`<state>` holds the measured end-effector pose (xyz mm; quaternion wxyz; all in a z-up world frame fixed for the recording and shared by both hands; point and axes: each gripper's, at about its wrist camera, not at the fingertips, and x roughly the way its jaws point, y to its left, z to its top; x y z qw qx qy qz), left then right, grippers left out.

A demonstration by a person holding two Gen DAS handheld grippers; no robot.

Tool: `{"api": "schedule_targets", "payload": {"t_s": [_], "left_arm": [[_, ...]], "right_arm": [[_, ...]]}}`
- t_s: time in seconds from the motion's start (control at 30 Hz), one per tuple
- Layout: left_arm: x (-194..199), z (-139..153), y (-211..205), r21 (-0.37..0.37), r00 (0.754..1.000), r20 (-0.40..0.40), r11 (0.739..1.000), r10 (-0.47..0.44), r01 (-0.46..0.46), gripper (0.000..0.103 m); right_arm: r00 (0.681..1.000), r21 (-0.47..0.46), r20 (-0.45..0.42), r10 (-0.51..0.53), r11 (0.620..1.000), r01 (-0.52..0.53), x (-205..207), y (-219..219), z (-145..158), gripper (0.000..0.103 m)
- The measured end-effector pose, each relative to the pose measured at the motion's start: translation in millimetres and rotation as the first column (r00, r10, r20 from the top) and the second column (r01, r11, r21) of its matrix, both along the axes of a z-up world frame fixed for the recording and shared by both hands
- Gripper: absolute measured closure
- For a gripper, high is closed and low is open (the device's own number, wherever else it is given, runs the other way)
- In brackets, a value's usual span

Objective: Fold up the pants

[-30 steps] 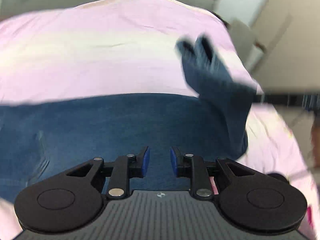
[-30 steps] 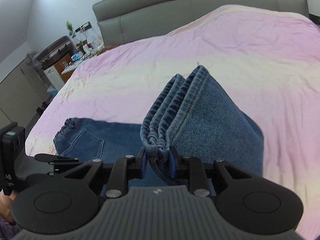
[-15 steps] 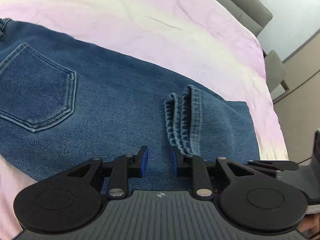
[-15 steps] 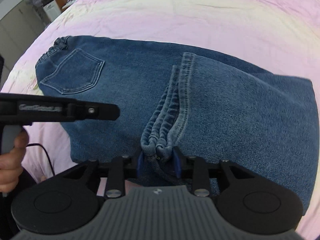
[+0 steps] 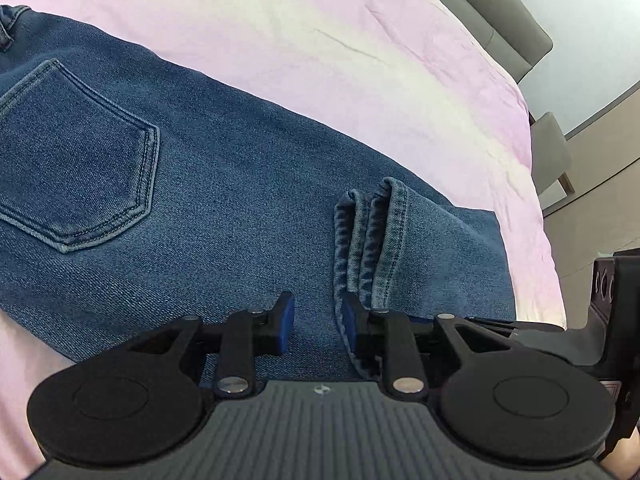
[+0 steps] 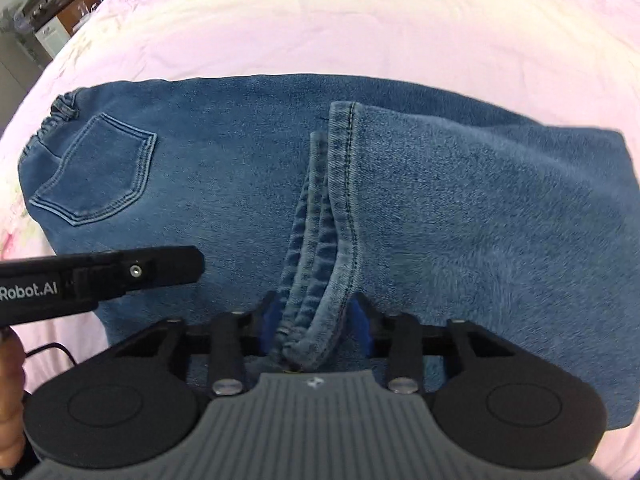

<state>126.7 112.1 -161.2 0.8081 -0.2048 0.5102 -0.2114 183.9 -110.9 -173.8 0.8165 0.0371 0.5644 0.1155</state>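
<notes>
Blue denim pants (image 5: 200,200) lie on a pink bed sheet (image 5: 360,60), the legs doubled back over the seat part. The back pocket (image 6: 100,176) faces up at the left. The stacked leg hems (image 6: 324,240) rest across the middle of the pants (image 6: 480,220). My right gripper (image 6: 316,320) straddles the near end of those hems; its jaws are closing, the bundle sits loosely between the pads. My left gripper (image 5: 316,320) hovers just left of the hems (image 5: 368,240), jaws opening a little, nothing between them, only denim beneath.
A grey headboard (image 5: 500,12) and a chair (image 5: 552,152) border the bed at the far right. Cabinets and clutter (image 6: 52,20) stand beyond the bed's far left corner. A person's hand (image 6: 10,380) holds the left gripper's handle.
The right gripper came down with the raised hems and laid them on the pants; its jaws now look wider around them. The left gripper sank closer over the denim, then held still.
</notes>
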Motion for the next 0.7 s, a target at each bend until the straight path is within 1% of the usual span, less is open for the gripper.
{"api": "schedule_targets", "payload": {"t_s": [0.03, 0.07, 0.1, 0.13, 0.2, 0.27, 0.33, 0.4, 0.47, 0.5, 0.53, 0.6, 0.7], "left_arm": [[3.0, 1.1, -2.8, -0.014, 1.0, -0.005, 1.0, -0.002, 0.002, 0.074], [3.4, 1.1, -2.3, -0.033, 1.0, -0.009, 0.999, -0.003, 0.003, 0.074], [4.1, 1.0, -1.7, -0.056, 1.0, -0.013, 0.998, -0.004, 0.003, 0.074], [4.1, 1.0, -1.2, -0.076, 1.0, -0.016, 0.997, -0.005, 0.004, 0.074], [4.7, 0.2, -1.5, -0.103, 1.0, -0.021, 0.995, -0.011, 0.009, 0.072], [7.0, -1.4, -4.1, -0.116, 0.999, -0.033, 0.993, -0.015, 0.012, 0.066], [10.1, -3.6, -7.5, -0.129, 0.999, -0.047, 0.992, -0.015, 0.009, 0.063], [14.5, -5.3, -12.9, -0.141, 0.998, -0.055, 0.99, -0.015, 0.007, 0.059], [19.0, -7.5, -17.8, -0.138, 0.998, -0.056, 0.99, -0.012, 0.005, 0.055], [22.2, -9.2, -21.6, -0.133, 0.998, -0.056, 0.991, -0.014, 0.006, 0.051], [25.8, -10.9, -25.9, -0.121, 0.998, -0.059, 0.993, -0.015, 0.007, 0.051], [33.2, -15.4, -38.1, -0.072, 0.998, -0.058, 0.997, -0.033, 0.028, 0.051], [44.1, -25.4, -60.3, -0.007, 0.995, -0.07, 0.997, -0.076, 0.076, 0.051]], "right_arm": [[1.0, 0.016, 0.002, -0.005, 1.0, 0.005, -0.3, -1.3, 1.7, 0.091], [1.0, 0.016, 0.009, -0.01, 1.0, 0.01, -1.2, -5.5, 4.8, 0.099], [1.0, 0.047, 0.003, -0.022, 0.999, 0.022, -1.4, -10.9, 6.5, 0.1], [0.999, 0.084, -0.009, -0.042, 0.996, 0.043, -1.6, -17.3, 8.7, 0.103], [0.998, 0.147, -0.022, -0.055, 0.987, 0.058, -5.9, -28.2, 15.5, 0.103], [0.999, 0.181, -0.013, -0.031, 0.983, 0.033, -12.6, -30.0, 23.1, 0.103], [1.0, 0.19, -0.007, 0.001, 0.982, 0.0, -17.6, -24.5, 26.6, 0.103], [1.0, 0.168, 0.004, 0.029, 0.985, -0.029, -20.1, -21.0, 23.9, 0.103], [1.0, 0.184, -0.017, 0.014, 0.983, -0.01, -18.3, -21.7, 12.5, 0.103], [1.0, 0.193, -0.024, 0.014, 0.981, -0.009, -16.7, -20.5, 6.5, 0.103], [1.0, 0.195, -0.026, 0.017, 0.981, -0.012, -16.6, -20.4, 2.5, 0.103], [0.999, 0.196, -0.019, 0.028, 0.98, -0.024, -17.1, -20.6, -1.0, 0.103], [0.999, 0.225, -0.026, 0.019, 0.974, -0.013, -14.0, -22.4, -7.9, 0.103]]}}
